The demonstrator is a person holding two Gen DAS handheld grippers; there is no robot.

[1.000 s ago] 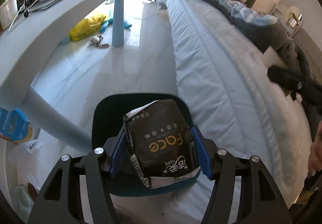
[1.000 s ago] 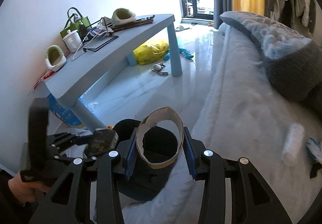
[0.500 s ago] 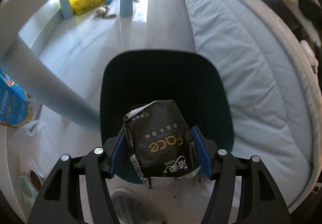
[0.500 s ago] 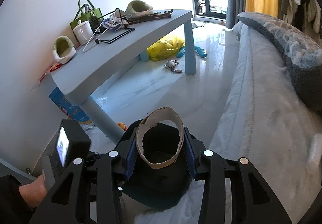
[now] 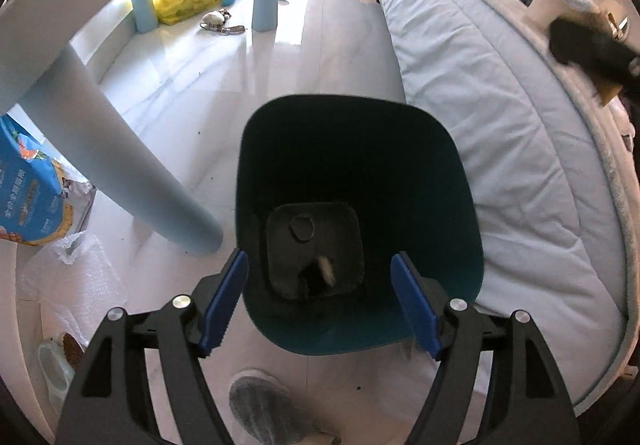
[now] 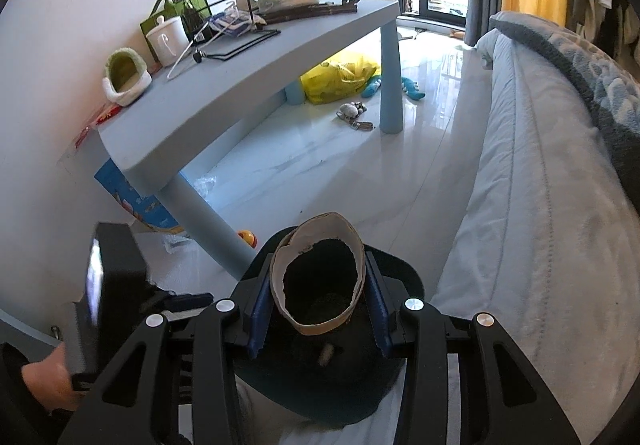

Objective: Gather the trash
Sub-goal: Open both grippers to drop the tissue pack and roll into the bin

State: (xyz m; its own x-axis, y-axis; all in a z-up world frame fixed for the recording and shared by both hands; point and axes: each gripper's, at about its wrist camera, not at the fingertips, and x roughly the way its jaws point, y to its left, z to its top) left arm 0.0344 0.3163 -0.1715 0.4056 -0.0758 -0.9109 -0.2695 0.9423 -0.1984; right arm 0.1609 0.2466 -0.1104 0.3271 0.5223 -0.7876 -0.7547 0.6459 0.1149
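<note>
Left wrist view: my left gripper (image 5: 318, 295) hangs over the dark bin (image 5: 464, 213) at frame centre, jaws opening with nothing between them, so trash falls straight in.
Bin contents: dark shapes and a pale scrap (image 5: 326, 269) on the bottom; I can't identify them.
Right wrist view: my right gripper (image 6: 318, 307) is clamped on a cardboard ring (image 6: 318, 277), held above the bin (image 6: 408, 277) at lower centre, I judge for dropping.
Room: glossy white floor (image 6: 340, 173); blue table (image 6: 240, 85) upper left; bed (image 6: 532, 205) right.

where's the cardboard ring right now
In the right wrist view the cardboard ring sits low and centre, clamped between the right gripper's blue pads, directly above the open dark bin beside the bed.
</note>
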